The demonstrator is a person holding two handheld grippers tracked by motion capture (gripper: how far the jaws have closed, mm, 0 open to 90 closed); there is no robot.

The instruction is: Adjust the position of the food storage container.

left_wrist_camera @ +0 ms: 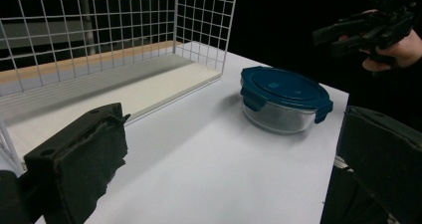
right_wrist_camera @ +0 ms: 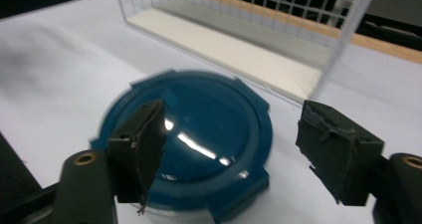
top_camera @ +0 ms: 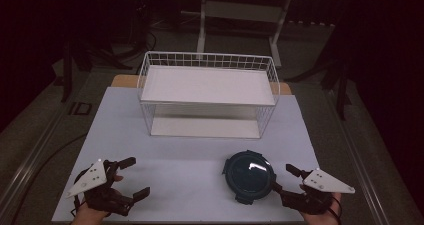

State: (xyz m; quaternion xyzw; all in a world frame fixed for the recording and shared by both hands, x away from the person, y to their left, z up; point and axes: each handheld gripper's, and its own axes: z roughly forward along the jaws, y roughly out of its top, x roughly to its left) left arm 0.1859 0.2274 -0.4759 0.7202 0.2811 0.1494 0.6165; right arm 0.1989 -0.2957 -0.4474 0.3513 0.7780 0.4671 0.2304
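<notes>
Now the right gripper (top_camera: 283, 179) comes in on the round glass container with the blue clip lid (top_camera: 248, 175), fingers (right_wrist_camera: 142, 144) spread, gripping nothing, one over the lid and one beyond its rim. Best to straddle the rim squarely, clear of the latch tabs. Left gripper (top_camera: 133, 177) waits wide open over bare worktop (top_camera: 190, 165), wire rack (top_camera: 207, 92) beyond.

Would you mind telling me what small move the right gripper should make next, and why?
Probably ease the right gripper forward and down around the round glass container with the dark blue clip lid. Its fingers are apart, one over the lid, one beside it, not yet gripping.
</notes>
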